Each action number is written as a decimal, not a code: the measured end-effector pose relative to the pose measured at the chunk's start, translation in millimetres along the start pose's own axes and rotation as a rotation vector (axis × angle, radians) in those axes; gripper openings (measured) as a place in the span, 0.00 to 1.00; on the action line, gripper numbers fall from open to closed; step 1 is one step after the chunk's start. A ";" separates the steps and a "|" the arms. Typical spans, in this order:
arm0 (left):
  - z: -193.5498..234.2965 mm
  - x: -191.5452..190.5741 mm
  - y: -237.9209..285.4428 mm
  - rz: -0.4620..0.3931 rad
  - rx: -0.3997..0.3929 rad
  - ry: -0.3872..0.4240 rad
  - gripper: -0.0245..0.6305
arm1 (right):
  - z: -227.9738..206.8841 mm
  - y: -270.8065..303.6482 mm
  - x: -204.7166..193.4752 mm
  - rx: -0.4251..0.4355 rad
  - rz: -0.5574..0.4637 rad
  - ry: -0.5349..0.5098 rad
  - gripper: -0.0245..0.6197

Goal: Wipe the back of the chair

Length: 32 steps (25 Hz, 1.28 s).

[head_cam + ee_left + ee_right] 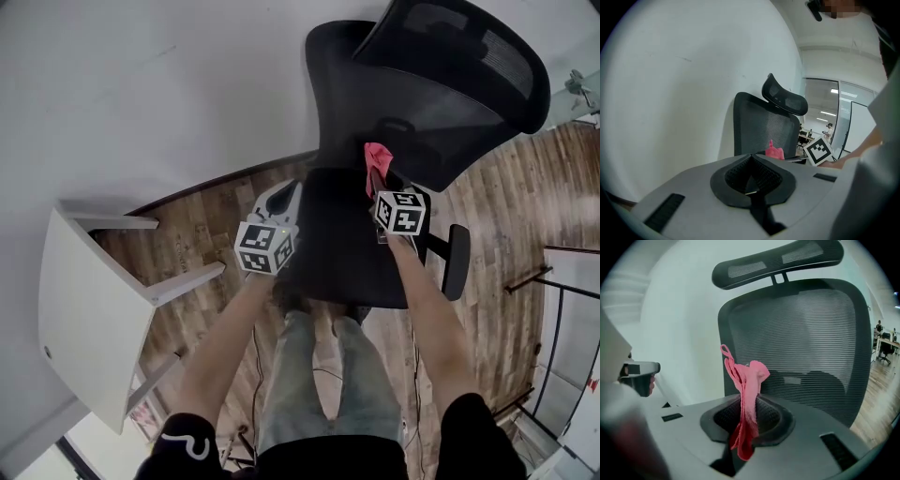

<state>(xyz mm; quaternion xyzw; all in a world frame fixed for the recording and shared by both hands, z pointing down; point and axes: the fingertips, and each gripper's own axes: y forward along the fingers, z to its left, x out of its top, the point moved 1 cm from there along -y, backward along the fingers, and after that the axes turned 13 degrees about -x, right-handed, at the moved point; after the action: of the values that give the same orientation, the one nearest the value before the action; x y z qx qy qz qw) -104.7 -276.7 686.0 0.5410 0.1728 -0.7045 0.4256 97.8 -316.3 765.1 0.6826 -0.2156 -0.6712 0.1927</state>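
A black office chair with a mesh back [441, 112] [764, 133] [806, 352] and a headrest [778, 261] stands against a white wall. My right gripper [378, 176] [746, 420] is shut on a pink cloth [376, 159] [746, 390] [774, 152], held over the seat [342, 244], close in front of the mesh back. The cloth sticks up from the closed jaws, apart from the mesh. My left gripper [281, 202] [751, 180] is shut with nothing in it, at the seat's left edge, facing the chair from the side.
A white table [89, 309] stands at the left. The chair's right armrest [457, 262] juts out beside my right arm. The floor [506, 216] is wood. A glass partition [843, 126] and an office with distant people lie behind the chair.
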 end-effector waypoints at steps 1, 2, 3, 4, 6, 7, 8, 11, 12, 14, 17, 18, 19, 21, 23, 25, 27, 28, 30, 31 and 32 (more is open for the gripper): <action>8.0 0.0 -5.4 0.000 -0.002 -0.003 0.07 | 15.0 4.6 1.1 0.011 -0.002 0.002 0.15; 15.3 -0.2 -9.7 0.001 -0.005 -0.005 0.07 | 29.5 9.3 2.2 0.023 -0.004 -0.001 0.15; 21.8 -0.4 -13.1 0.003 -0.010 -0.006 0.07 | 42.9 13.9 2.7 0.034 -0.003 -0.010 0.15; 27.5 -0.5 -16.1 0.003 -0.016 -0.005 0.07 | 55.2 18.8 2.3 0.044 -0.001 -0.026 0.15; 38.1 0.4 -22.0 0.003 -0.032 0.001 0.07 | 76.7 29.9 1.2 0.057 0.003 -0.056 0.16; 43.4 1.1 -24.8 0.004 -0.040 0.006 0.07 | 85.5 35.7 1.2 0.058 0.004 -0.060 0.16; 48.4 1.6 -27.3 0.007 -0.048 0.010 0.07 | 92.7 41.3 1.3 0.057 0.003 -0.056 0.15; 64.7 -0.6 -34.1 0.017 -0.062 0.014 0.07 | 107.6 55.6 -0.9 0.045 0.002 -0.011 0.15; 70.4 -2.2 -36.0 0.020 -0.063 0.013 0.07 | 111.0 59.8 -2.8 0.041 0.003 0.000 0.15; 80.2 -5.3 -38.4 0.025 -0.064 0.009 0.07 | 115.2 67.4 -7.5 0.034 0.008 0.009 0.15; 88.2 -6.6 -40.4 0.031 -0.067 0.009 0.07 | 117.5 76.2 -14.4 0.022 0.026 0.003 0.15; 89.6 -5.9 -41.1 0.031 -0.069 0.010 0.07 | 117.5 78.7 -16.6 0.016 0.032 0.002 0.15; 90.6 -5.0 -42.0 0.032 -0.072 0.011 0.07 | 117.4 80.8 -18.5 0.008 0.039 0.002 0.15; 92.2 -3.0 -43.3 0.032 -0.077 0.014 0.07 | 116.1 84.2 -21.0 -0.009 0.050 0.009 0.15; 93.2 -1.6 -43.9 0.032 -0.080 0.017 0.07 | 114.0 86.3 -21.6 -0.021 0.057 0.024 0.15; 92.9 -0.9 -44.4 0.035 -0.081 0.019 0.07 | 111.7 86.6 -21.4 -0.029 0.061 0.037 0.15; 91.5 -0.5 -44.0 0.036 -0.082 0.023 0.07 | 108.9 85.2 -21.5 -0.036 0.062 0.043 0.15; 90.3 -0.5 -43.4 0.037 -0.081 0.024 0.07 | 107.1 83.9 -21.8 -0.038 0.063 0.045 0.15; 86.7 -0.8 -41.1 0.036 -0.080 0.023 0.07 | 102.0 81.9 -23.4 -0.041 0.066 0.046 0.15; 84.2 -1.0 -39.5 0.036 -0.079 0.022 0.07 | 98.6 81.5 -24.4 -0.042 0.069 0.046 0.15; 81.3 -1.3 -37.5 0.035 -0.078 0.021 0.07 | 94.4 81.4 -25.1 -0.044 0.071 0.044 0.15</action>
<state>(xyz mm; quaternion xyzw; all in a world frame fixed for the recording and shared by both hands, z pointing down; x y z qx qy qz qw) -184.2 -311.7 707.8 0.5341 0.1951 -0.6839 0.4570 0.4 -367.7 828.6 0.6848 -0.2205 -0.6532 0.2361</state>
